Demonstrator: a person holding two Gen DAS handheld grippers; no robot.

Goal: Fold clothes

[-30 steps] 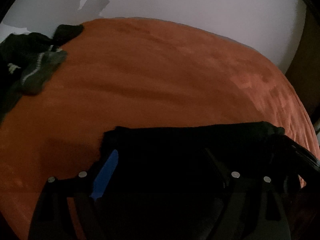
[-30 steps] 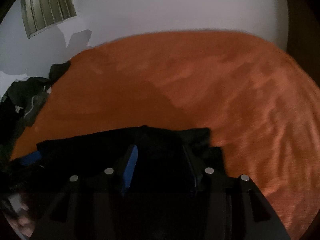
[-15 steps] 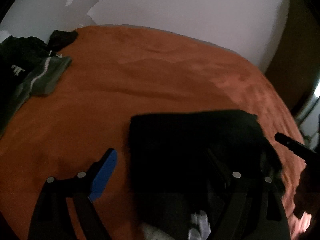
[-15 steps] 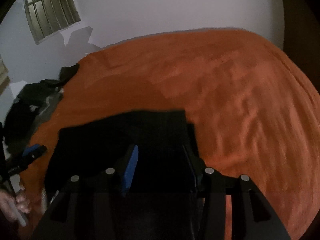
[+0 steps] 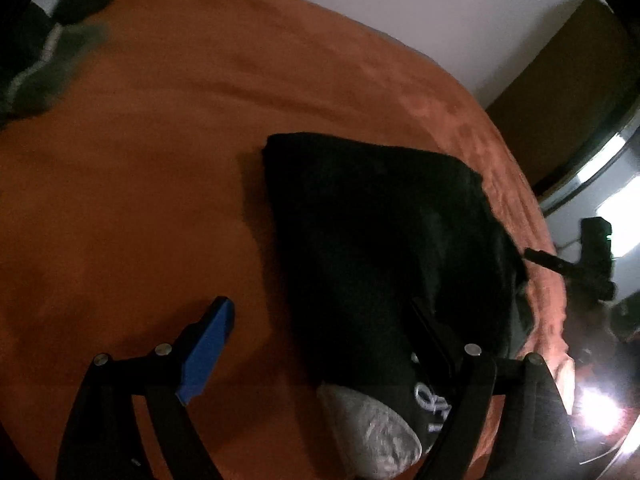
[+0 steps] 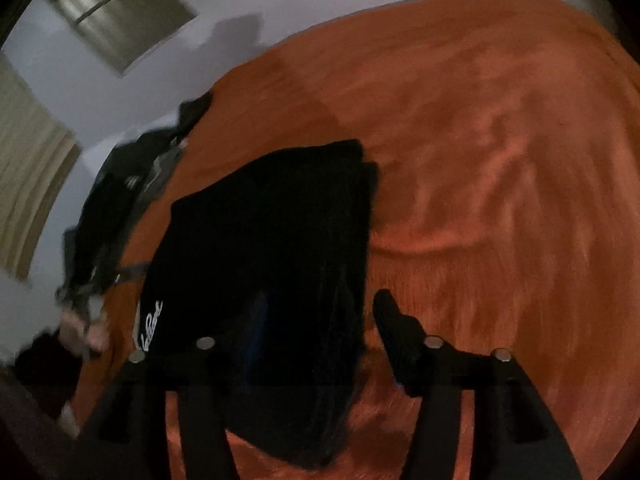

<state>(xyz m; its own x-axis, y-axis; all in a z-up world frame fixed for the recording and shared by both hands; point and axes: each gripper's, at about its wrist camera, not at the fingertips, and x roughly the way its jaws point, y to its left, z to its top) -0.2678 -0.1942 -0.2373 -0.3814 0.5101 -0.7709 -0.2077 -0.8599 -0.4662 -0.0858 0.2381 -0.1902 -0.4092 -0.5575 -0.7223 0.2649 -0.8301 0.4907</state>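
Left wrist view shows your left gripper spread wide and released over the folded black garment on the orange bedspread, your right gripper likewise parted and empty above that garment.

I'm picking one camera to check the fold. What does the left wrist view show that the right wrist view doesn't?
Only the left wrist view shows the grey lining sticking out of the near end of the black garment, and the brown door. Only the right wrist view shows the wall vent and the garment's far right edge. Both show the folded garment on the orange bedspread, its white script logo, and the dark clothes pile.
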